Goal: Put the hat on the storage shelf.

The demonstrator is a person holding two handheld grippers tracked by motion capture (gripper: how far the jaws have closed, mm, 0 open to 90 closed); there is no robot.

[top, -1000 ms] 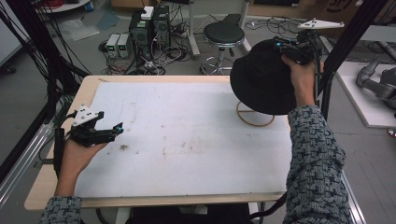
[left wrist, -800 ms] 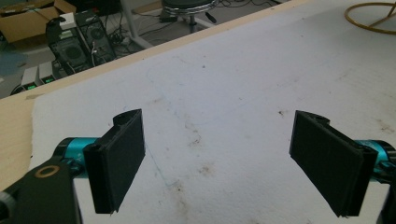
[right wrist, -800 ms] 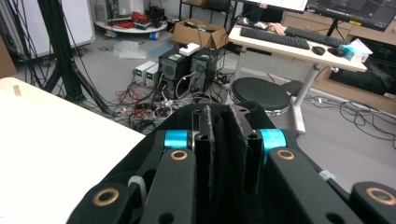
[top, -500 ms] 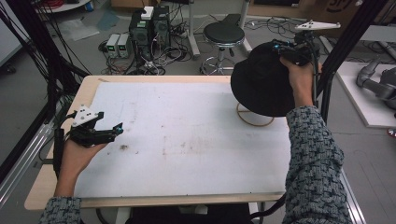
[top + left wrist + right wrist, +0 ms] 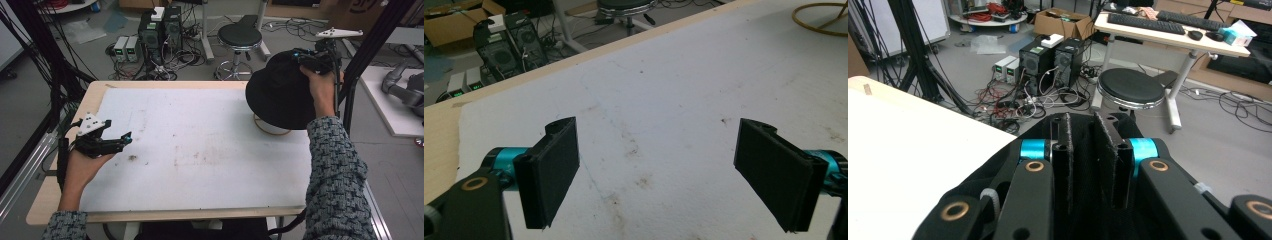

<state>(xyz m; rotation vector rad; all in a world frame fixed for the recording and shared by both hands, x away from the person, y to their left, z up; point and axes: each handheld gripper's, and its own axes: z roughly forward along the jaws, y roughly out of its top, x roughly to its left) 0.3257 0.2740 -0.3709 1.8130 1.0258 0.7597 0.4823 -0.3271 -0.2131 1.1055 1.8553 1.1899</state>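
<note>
A black hat point(image 5: 280, 92) hangs in the air over the table's far right corner, pinched at its rim by my right gripper point(image 5: 306, 56). In the right gripper view the jaws stand close together with the hat's black fabric point(image 5: 1083, 150) between them. Under the hat a tan ring-shaped stand point(image 5: 272, 130) rests on the white mat point(image 5: 200, 145); the same ring point(image 5: 824, 17) shows far off in the left gripper view. My left gripper point(image 5: 122, 140) hovers low over the mat's left edge, open, with nothing between its wide-apart jaws point(image 5: 656, 170).
The white mat covers most of a wooden table point(image 5: 95, 95) and carries a few brown stains point(image 5: 132, 157). Behind the table stand a round black stool point(image 5: 240, 37) and computer boxes with cables point(image 5: 160, 30). A black frame post point(image 5: 370, 50) rises at the right.
The right gripper has drifted slightly with the hat, keeping it above the ring. The left gripper has barely moved.
</note>
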